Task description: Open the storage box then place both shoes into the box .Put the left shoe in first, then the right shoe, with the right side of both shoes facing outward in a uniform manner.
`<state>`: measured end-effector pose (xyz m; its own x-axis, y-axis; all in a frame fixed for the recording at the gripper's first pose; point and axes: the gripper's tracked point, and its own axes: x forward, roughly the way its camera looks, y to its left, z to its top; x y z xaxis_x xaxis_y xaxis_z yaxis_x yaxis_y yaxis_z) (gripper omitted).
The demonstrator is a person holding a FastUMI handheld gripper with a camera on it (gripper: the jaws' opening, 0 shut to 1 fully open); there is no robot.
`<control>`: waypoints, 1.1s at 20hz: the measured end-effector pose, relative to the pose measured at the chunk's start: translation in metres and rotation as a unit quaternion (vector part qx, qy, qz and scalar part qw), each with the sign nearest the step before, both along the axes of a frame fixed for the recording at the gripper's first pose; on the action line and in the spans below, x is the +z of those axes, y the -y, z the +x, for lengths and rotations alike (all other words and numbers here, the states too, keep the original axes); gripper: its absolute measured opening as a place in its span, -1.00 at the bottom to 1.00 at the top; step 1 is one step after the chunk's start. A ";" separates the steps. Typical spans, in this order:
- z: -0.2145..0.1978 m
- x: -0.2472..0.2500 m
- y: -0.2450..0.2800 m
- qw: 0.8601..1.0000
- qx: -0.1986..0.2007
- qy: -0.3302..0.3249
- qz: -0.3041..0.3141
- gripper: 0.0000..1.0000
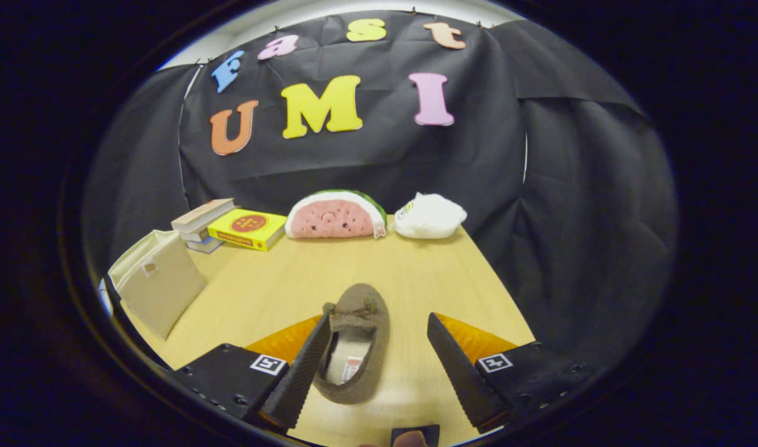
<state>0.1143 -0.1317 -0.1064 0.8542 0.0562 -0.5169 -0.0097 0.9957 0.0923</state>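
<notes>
The gripper (375,347) is seen low in the frame with its two fingers spread well apart; nothing is clamped between them; a brown fuzzy slipper with a pale lining (356,341) lies on the light wooden table (279,279) in the lower centre of the frame, its toe pointed away and its open heel end nearest the camera; the slipper sits in the gap but against the left finger (301,366), which overlaps its left edge, while the right finger (456,366) stands clear of it; whether the left finger actually touches the slipper cannot be told; a beige fabric storage box (158,282) stands at the left of the frame near the table's edge, well apart from the slipper; behind it a small stack of books (202,223) and a flat yellow box (247,228) are set; a watermelon-slice plush toy (335,216) and a white plush toy (429,216) rest at the far edge of the table, in the middle of the frame.
</notes>
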 end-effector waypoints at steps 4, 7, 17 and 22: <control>0.014 -0.033 0.005 0.999 -0.001 -0.047 -0.001 0.92; 0.018 -0.055 -0.002 0.996 0.009 -0.082 0.017 0.92; 0.038 -0.093 -0.016 0.991 0.009 -0.125 0.056 -0.01; 0.039 -0.094 -0.012 0.990 -0.007 -0.129 0.058 -0.92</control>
<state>0.1530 -0.1199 -0.2000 0.6950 0.1177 -0.7093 0.0424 0.9781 0.2038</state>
